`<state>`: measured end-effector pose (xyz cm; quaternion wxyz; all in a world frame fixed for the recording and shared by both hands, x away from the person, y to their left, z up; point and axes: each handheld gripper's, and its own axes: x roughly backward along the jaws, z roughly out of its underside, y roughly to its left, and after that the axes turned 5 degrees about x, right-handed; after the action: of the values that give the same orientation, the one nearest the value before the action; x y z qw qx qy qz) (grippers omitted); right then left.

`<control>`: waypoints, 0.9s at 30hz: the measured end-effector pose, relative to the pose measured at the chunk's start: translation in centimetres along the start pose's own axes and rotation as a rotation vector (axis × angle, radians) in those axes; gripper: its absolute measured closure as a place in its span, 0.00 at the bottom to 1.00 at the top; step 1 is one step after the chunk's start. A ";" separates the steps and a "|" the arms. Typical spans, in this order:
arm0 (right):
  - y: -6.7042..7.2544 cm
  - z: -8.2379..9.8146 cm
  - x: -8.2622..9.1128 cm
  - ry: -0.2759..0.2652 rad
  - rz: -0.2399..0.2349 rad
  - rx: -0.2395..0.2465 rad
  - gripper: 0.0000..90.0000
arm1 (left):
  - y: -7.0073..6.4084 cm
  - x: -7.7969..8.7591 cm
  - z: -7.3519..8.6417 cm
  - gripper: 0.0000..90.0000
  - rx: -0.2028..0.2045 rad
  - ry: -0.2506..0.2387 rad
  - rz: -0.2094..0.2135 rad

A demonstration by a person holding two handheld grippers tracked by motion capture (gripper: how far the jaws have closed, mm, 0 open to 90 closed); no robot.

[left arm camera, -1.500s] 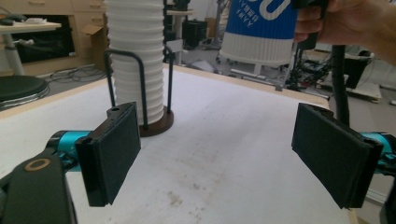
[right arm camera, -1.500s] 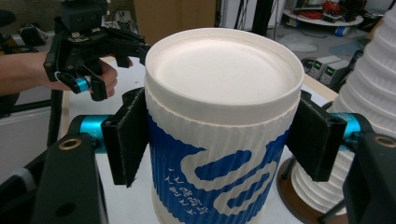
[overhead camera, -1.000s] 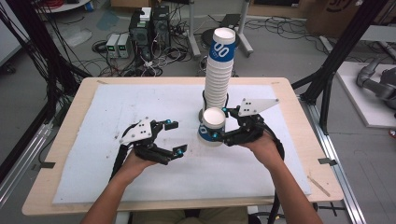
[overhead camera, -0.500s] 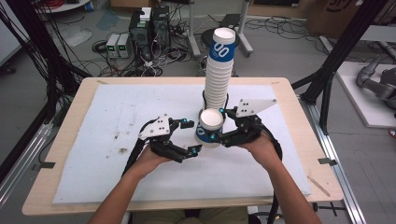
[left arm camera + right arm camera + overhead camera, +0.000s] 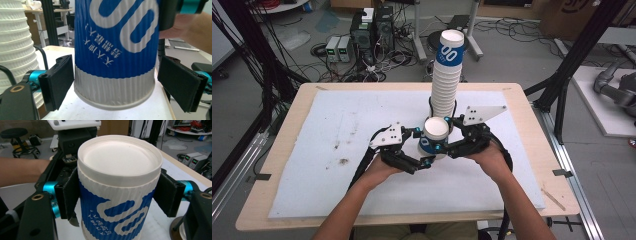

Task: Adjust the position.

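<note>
2 grippers at cup (image 5: 434, 135): right gripper (image 5: 447, 145) clamps it; left gripper (image 5: 422, 150) wide, base cropped.

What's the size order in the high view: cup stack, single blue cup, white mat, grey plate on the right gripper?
1. white mat
2. cup stack
3. grey plate and single blue cup: look alike, and the cup is foreshortened, so unranked.

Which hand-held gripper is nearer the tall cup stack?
Right. The right hand-held gripper sits just beside the tall cup stack's base; the left hand-held gripper is farther out.
</note>
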<state>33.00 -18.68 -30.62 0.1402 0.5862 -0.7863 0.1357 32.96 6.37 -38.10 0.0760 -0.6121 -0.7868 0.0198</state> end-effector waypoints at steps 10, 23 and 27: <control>0.0 0.1 0.0 -0.003 -0.004 -0.006 0.32 | 0.0 -0.1 0.0 0.23 -0.030 0.007 0.002; -0.1 0.5 0.1 -0.027 0.017 -0.047 0.21 | 0.1 0.2 -0.2 0.32 -0.030 0.063 -0.016; -0.2 0.3 0.5 -0.031 0.016 -0.043 0.21 | 0.1 0.5 -0.3 0.31 -0.026 0.083 -0.015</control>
<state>33.04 -19.27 -30.74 0.1395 0.5790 -0.7956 0.1109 32.98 6.90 -37.77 0.1010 -0.6076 -0.7877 -0.0162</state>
